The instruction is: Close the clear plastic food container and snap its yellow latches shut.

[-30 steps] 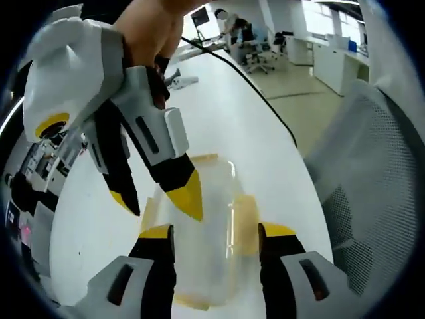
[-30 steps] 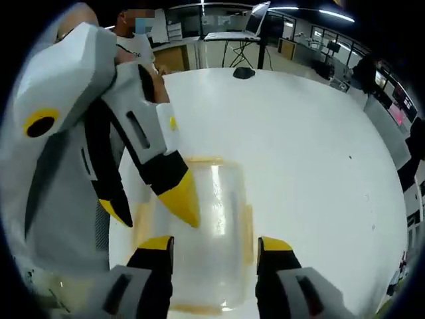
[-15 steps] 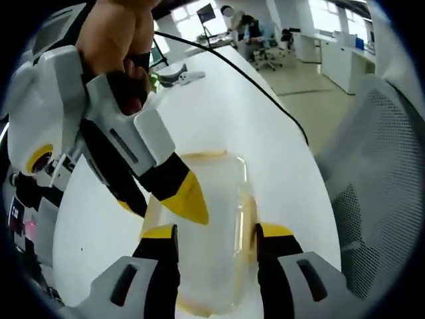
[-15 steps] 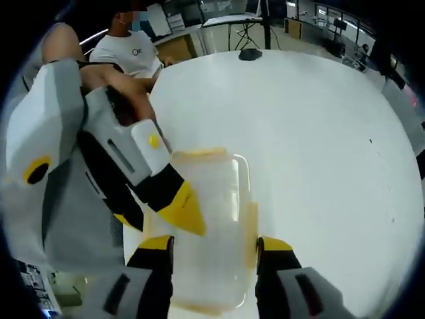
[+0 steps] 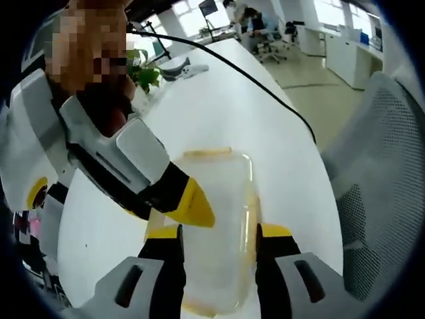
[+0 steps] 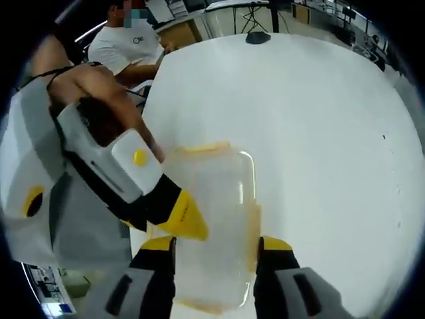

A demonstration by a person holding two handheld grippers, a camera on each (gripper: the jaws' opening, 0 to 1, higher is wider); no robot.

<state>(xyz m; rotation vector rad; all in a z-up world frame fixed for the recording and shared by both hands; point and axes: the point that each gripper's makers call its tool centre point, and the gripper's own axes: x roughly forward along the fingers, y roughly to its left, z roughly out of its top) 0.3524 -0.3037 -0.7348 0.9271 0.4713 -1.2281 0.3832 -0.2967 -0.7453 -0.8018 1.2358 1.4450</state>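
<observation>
- Fingers of the left gripper (image 5: 219, 234) stand apart, one on each long side of the clear plastic food container (image 5: 216, 219); whether they touch its walls cannot be told.
- Fingers of the right gripper (image 6: 216, 244) likewise stand apart and straddle the same container (image 6: 211, 219) from the opposite end; contact with the walls cannot be told.
- In the left gripper view, the right gripper (image 5: 174, 201) enters from the left, its yellow-tipped fingers over the container's left edge. These look near together, but one hides behind the other, so their gap is not certain.
- In the right gripper view, the left gripper (image 6: 166, 214) enters from the left, its yellow tip over the container's left edge.
- Container lies flat on the white counter (image 5: 219, 106), near the counter's edge, lid lying on the body.
- Yellow latches (image 5: 207, 153) show at the far short end and along the right long side (image 6: 253, 227); whether they are snapped down cannot be told.
- A black cable (image 5: 265, 93) runs across the counter beyond the container.
- A mesh-backed chair (image 5: 378, 186) stands just beside the counter edge.
- A person in a white shirt (image 6: 126, 46) sits past the far edge of the counter (image 6: 319, 119).
- A small dark object (image 6: 257, 38) rests on the counter's far side.
</observation>
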